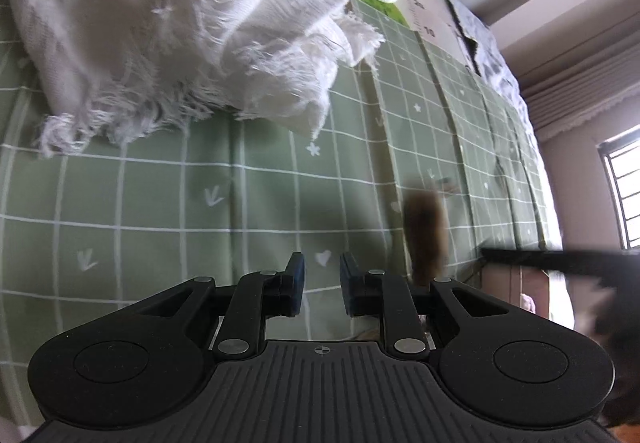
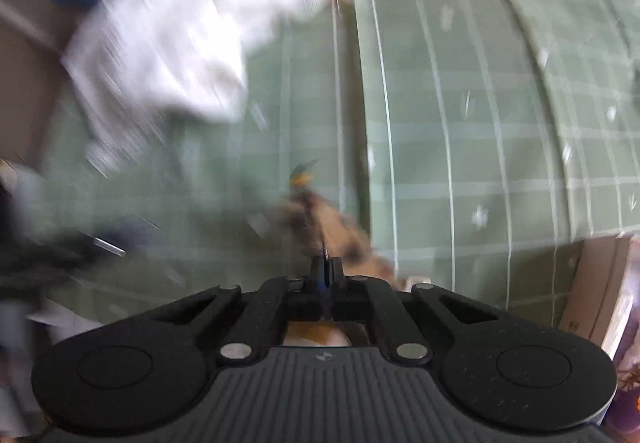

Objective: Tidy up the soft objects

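The right gripper (image 2: 325, 270) has its jaws clamped on a blurred brown soft toy (image 2: 328, 227) over a green checked bedsheet (image 2: 480, 123). The left gripper (image 1: 322, 277) hangs with jaws parted and empty above the same bedsheet (image 1: 200, 195), the toy (image 1: 425, 239) just to its right. A fringed white cloth (image 1: 180, 23) lies farther up the bed.

Daylight comes in thru the window (image 1: 624, 187) at the right, soft & even, no hard glare. Left wrist view mostly sharp: white fringed blanket (image 1: 180, 35) crisp, casting a soft shadow on the green grid sheet (image 1: 160, 195); brown thing (image 1: 426, 239) smeared. Right wrist view badly motion-blurred, grid lines streaked. Fisheye bends lines at edges, corners go dark.
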A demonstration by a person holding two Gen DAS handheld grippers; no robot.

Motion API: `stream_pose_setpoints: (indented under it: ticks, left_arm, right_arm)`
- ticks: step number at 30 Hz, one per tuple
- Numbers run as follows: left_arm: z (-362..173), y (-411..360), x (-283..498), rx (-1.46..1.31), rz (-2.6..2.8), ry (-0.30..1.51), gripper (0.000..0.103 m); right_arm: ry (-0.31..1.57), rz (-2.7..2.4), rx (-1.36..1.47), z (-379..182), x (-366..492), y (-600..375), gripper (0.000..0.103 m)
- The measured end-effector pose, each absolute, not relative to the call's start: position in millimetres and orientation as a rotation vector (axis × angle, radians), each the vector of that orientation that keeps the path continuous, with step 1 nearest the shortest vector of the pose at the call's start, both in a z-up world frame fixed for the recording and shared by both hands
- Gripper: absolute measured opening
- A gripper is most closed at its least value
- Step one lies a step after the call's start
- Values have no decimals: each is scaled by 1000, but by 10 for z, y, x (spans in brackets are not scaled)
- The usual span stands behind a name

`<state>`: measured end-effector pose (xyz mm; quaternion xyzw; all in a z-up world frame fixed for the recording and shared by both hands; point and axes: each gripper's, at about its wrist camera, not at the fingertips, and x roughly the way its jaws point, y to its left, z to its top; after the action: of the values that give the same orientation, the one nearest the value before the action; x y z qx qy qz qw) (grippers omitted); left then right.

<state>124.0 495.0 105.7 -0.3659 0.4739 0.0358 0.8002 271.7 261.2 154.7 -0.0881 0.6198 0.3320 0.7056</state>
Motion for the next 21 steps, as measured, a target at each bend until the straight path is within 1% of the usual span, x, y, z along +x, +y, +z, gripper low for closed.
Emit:
stream_pose_setpoints:
  ticks: [2, 4, 7, 9, 10, 11, 13, 16, 19, 21]
  left_arm:
    - [1039, 4886, 1308, -799, 45, 1011, 21]
    - [1029, 4818, 1372, -824, 10, 1001, 21]
    - [1031, 4713, 1473, -829, -11, 992, 21]
    - [1039, 4636, 1545, -807, -17, 990, 21]
    - [1044, 4597, 1585, -793, -23, 987, 21]
    - [1050, 4554, 1634, -770, -29, 983, 21]
    - [1088, 4457, 1738, -689, -34, 951, 21]
    - [1195, 4230, 1941, -448, -38, 884, 21]
    - [1192, 3963, 2151, -204, -63, 882, 21]
    - [1106, 3834, 2273, -156, -108, 905, 21]
  right_arm:
    - [1302, 786, -84, 1880, 2771, 2437, 2]
    - [1233, 792, -31, 2131, 2826, 2320, 2]
    - [1185, 774, -21, 2223, 2883, 2248, 3]
    - [1153, 755, -78, 2185, 2817, 2218, 11]
    - [1158, 753, -96, 2147, 2787, 2173, 21]
    - [1167, 745, -103, 2097, 2763, 2117, 27]
    - [1169, 698, -86, 2060, 2728, 1929, 27]
    - [1135, 663, -25, 2025, 2575, 1573, 28]
    - [1152, 623, -23, 2023, 2475, 1373, 28]
    - [1127, 623, -27, 2079, 2367, 1279, 28]
